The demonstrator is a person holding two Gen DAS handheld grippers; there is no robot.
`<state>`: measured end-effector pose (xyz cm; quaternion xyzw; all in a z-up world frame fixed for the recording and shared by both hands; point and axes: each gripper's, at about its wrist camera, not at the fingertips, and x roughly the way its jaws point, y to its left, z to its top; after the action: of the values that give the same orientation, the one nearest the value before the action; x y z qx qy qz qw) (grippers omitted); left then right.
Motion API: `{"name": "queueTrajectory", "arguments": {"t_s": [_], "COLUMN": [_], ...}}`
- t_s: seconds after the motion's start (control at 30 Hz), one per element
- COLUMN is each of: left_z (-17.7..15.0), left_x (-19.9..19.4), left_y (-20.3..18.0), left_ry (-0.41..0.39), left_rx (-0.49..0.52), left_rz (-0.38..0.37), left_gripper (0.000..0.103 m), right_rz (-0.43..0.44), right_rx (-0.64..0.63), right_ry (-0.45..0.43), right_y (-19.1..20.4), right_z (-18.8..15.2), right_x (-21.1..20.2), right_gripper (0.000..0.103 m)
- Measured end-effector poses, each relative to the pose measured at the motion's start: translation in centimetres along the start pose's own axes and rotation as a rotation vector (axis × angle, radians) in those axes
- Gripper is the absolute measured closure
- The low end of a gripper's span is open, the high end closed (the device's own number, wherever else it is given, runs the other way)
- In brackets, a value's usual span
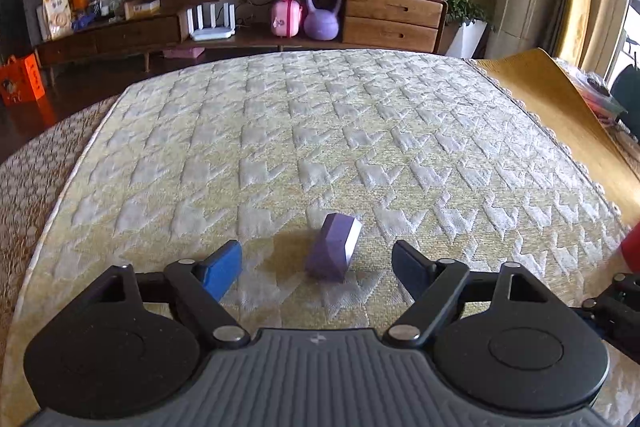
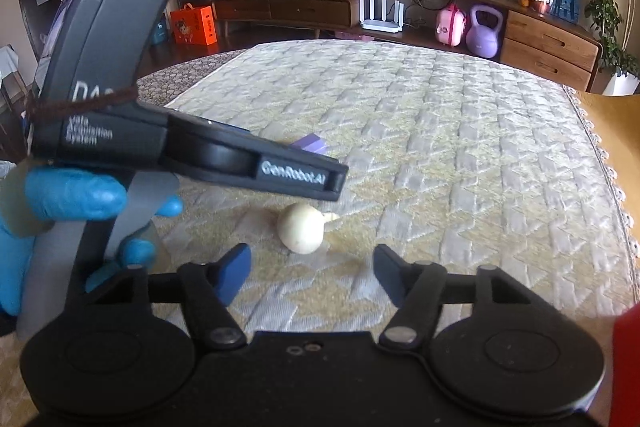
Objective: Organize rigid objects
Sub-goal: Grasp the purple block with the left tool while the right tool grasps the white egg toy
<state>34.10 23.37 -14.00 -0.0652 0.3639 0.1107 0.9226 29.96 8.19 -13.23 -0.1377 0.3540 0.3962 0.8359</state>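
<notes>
My left gripper (image 1: 318, 265) straddles the purple block (image 1: 334, 251), my right gripper (image 2: 311, 267) the cream bulb (image 2: 301, 229), fingers apart, untouching, ready to close.

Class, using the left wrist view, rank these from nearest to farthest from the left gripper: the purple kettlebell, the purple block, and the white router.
1. The purple block lies on the quilted mattress, just ahead of the left gripper, between its open fingers.
2 and 3. The purple kettlebell and, left of it, the white router share the far shelf; too close to call.
</notes>
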Motion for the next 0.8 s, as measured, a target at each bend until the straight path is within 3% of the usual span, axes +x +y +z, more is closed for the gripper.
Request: {"name": "queueTrajectory", "arguments": {"t_s": [0.17, 0.33, 0.53, 0.8], "left_z": [0.0, 0.1, -0.1, -0.4], "left_x": [0.1, -0.1, -0.3, -1.2], "left_y": [-0.7, -1.7, -2.7, -3.2], "left_ry": [-0.019, -0.024, -0.031, -0.014], "left_rx": [0.043, 0.067, 0.082, 0.071], "left_rz": [0.010, -0.005, -0.010, -0.003], "left_gripper": [0.038, 0.064, 0.081, 0.082], "right_rz": [-0.004, -0.020, -0.018, -0.047], "right_rx": [0.000, -0.017, -0.037, 0.002], "right_ry": [-0.003, -0.009, -0.019, -0.029], "right_y": [0.2, 0.6, 1.0, 0.3], "right_z": [0.3, 0.5, 0.5, 0.1], "right_x": [0.5, 0.9, 0.8, 0.0], "right_gripper": [0.054, 0.059, 0.075, 0.078]}}
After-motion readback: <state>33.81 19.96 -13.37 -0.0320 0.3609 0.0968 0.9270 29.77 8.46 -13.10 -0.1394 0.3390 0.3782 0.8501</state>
